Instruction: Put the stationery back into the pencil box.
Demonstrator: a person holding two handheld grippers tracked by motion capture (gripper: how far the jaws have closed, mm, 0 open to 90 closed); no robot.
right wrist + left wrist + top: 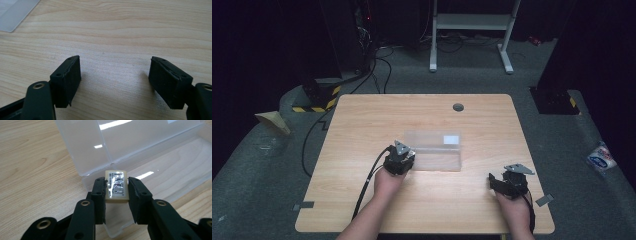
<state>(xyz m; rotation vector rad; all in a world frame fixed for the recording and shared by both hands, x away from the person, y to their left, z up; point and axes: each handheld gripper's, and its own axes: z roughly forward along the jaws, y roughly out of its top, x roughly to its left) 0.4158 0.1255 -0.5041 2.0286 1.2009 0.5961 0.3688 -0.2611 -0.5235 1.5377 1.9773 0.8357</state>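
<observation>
The left gripper view shows the left tongs (117, 188) closed on a small cream block (116, 187) with a shiny printed label on top; it looks like an eraser, but I cannot be sure; the two black jaws press on its two long sides, and it hangs just over the near corner of a clear plastic box (160, 167) whose lid stands open behind it; the box looks empty inside. In the high view the box (436, 157) sits in the middle of the wooden table (362, 125); the left tongs (400, 159) are at its left end. The right tongs (116, 82) stand wide open with nothing in them, low over the bare table, well apart from the box. I think the block is light and a bit soft; its label looks slippery, so holding the plain sides is best; the thin box may slide if bumped.
</observation>
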